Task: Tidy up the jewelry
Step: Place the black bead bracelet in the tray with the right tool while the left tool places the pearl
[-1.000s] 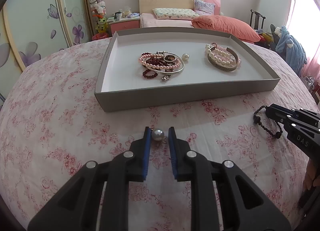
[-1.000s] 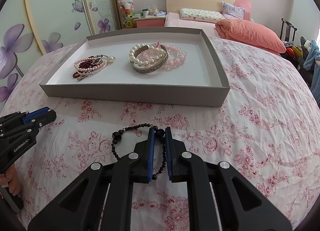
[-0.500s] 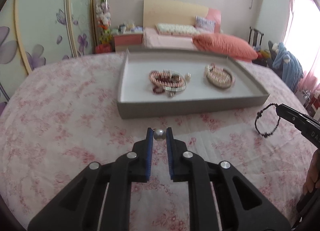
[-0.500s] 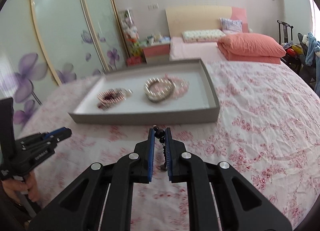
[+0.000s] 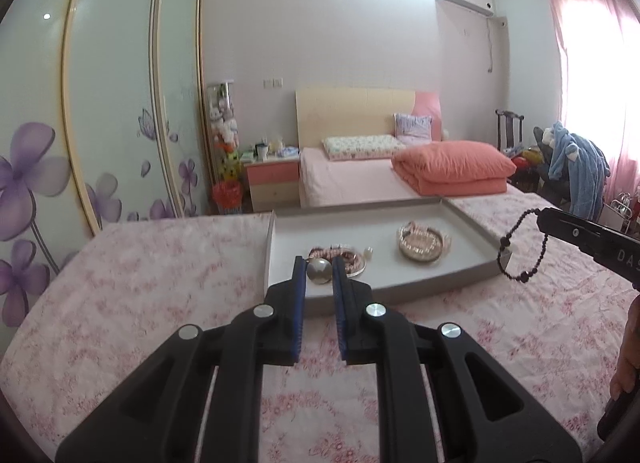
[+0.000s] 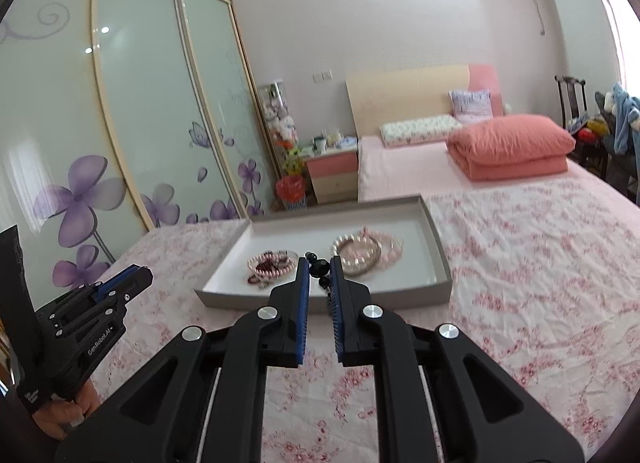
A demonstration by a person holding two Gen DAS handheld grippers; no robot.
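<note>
A bedroom is lying behind the work: a wardrobe (image 6: 120, 111) with purple flowers painted on its sliding doors, a far bed with an orange quilt (image 5: 452, 167), and in front a bed (image 5: 140, 275) under a pink flowered sheet that is serving as the work surface. A shallow grey tray (image 6: 436, 247) is sitting on that sheet, so the loose pieces can be gathered into one place. It is already holding two heaps kept apart: a red and pink bead pile (image 6: 272, 263) toward its left, and pearl bangles (image 6: 360, 255) toward its right.

The left gripper (image 5: 319, 273) is pinching a single pearl (image 5: 319, 271) between narrow jaws, right at the pad tips, probably because so small and round a thing would roll away from any looser hold. It is hanging in the air in front of the tray's near wall, clear of the sheet, which suits carrying it over that wall.

The right gripper (image 6: 319, 269) is clamping a black bead bracelet (image 5: 520, 247) by one short stretch, jaws nearly closed; the rest of the loop is dangling free below the tips, as the left view is showing. Gripping one spot lets the strand hang untangled and drop in neatly. It too is hanging off the sheet, just short of the tray.

Both pieces look bound for the tray, likely sorted beside their kin
</note>
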